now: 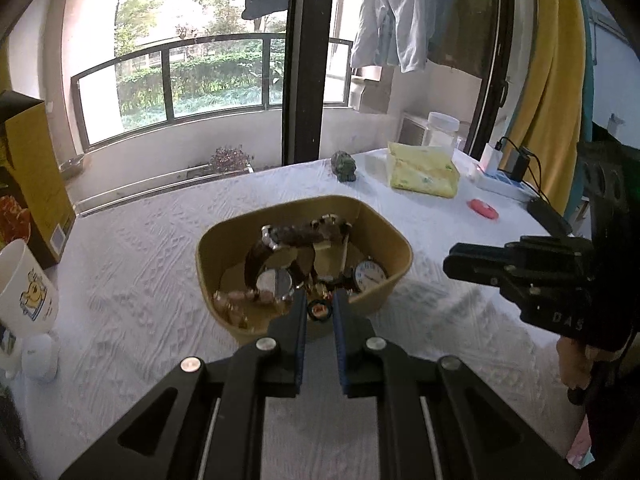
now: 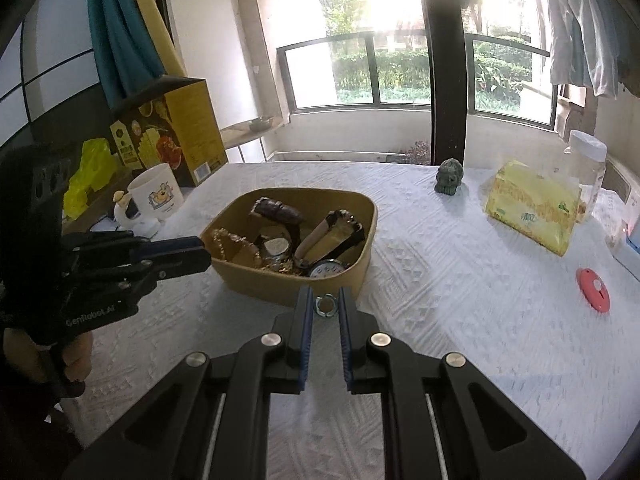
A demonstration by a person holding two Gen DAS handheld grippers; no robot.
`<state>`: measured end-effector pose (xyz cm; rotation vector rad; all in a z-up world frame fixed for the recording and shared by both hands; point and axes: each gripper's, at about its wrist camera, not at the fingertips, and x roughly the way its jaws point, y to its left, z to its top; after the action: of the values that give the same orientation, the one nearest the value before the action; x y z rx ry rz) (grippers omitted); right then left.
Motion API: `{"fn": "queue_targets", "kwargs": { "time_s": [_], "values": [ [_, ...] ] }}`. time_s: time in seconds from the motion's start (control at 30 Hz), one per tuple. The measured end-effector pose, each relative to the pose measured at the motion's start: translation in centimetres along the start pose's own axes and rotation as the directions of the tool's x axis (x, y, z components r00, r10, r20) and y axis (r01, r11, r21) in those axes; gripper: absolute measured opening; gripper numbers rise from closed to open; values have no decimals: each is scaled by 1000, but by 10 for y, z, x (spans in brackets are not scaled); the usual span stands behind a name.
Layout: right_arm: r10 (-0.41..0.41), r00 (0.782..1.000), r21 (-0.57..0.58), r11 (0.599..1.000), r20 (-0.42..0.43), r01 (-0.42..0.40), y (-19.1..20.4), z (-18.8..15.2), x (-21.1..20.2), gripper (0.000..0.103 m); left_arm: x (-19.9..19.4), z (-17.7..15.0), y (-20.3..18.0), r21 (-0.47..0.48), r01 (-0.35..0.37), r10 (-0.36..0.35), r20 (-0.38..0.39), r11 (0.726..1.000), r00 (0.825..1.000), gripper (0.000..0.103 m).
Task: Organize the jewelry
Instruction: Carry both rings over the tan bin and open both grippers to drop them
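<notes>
My left gripper [image 1: 320, 311] pinches a small dark ring [image 1: 319, 311] between nearly closed fingers at the near rim of the tan bowl [image 1: 384, 236]. My right gripper [image 2: 325, 305] clamps what looks like a pale ring [image 2: 325, 305] just short of that bowl, which holds watches [image 1: 370, 276] and bracelets on the white tablecloth [image 1: 140, 248]

Mug [image 2: 157, 193], tissues [image 2: 534, 207] (yellow pack)

Two black handheld grippers, left gripper [image 1: 320, 308] and right gripper [image 2: 326, 304], each with blue-padded fingers [image 2: 305, 320], round silver screws, slotted linkage arms, white embossed lettering, and bare skin of the gripping hand [image 2: 76, 354].
</notes>
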<state>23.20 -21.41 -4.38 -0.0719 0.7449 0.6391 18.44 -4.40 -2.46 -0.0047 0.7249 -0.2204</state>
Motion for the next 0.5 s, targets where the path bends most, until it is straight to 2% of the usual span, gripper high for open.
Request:
{"fn": "queue_targets", "kwargs": {
  "time_s": [0.27, 0.33, 0.4, 0.5],
  "values": [
    [4, 1000, 11, 1000, 3, -4, -12, 11, 12, 12, 18, 10, 3, -19, 8, -9, -25, 1000, 1000, 13],
    [6, 1000, 9, 1000, 4, -6, -13, 13, 15, 12, 19, 10, 4, -23, 8, -9, -26, 1000, 1000, 23],
    [7, 1000, 6, 1000, 5, -7, -13, 16, 18, 12, 17, 10, 8, -37, 10, -11, -18, 999, 1000, 42],
    [9, 1000, 6, 1000, 9, -9, -13, 19, 21, 12, 13, 10, 13, -59, 17, -17, 5, 998, 1000, 49]
  ]
}}
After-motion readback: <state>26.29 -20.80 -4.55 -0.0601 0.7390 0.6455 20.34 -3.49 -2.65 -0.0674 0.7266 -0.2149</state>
